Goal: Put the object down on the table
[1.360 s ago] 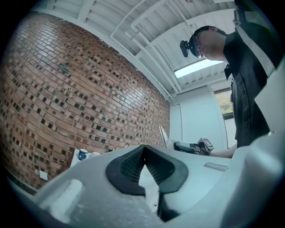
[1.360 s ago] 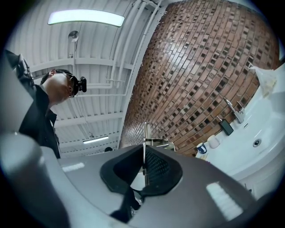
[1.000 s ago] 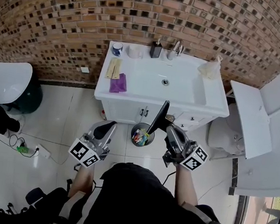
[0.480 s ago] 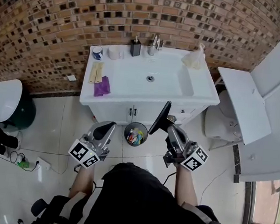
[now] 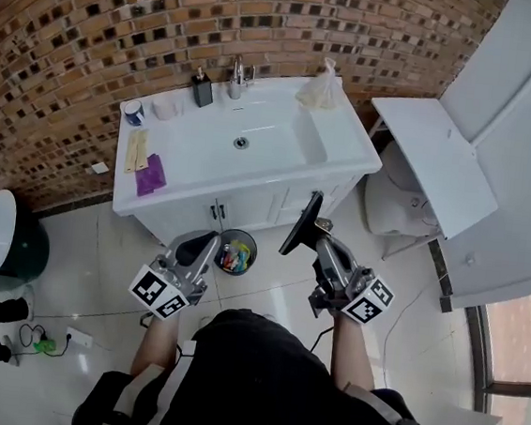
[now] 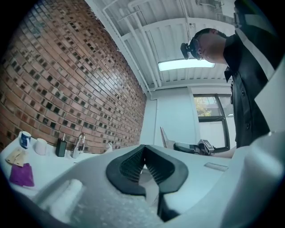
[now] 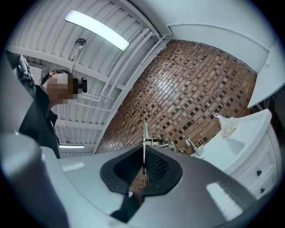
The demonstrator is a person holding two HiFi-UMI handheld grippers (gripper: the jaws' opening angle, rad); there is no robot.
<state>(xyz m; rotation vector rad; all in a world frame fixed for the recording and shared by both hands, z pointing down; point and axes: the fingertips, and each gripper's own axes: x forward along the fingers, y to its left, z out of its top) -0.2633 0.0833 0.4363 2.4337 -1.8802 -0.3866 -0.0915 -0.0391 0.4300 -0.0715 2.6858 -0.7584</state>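
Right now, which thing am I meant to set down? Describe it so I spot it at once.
Find the white vanity against the brick wall. Just in front of it, nearer the person, the right gripper is shut on a thin, flat dark panel standing on edge. It is the only held thing: the left gripper is shut with nothing in it.

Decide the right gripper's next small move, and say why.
Probably carry it forward toward the white vanity top. The right gripper is shut on the thin dark flat object, which hangs over the floor, short of the counter's front edge, so releasing now would likely drop it. The left gripper is shut and empty.
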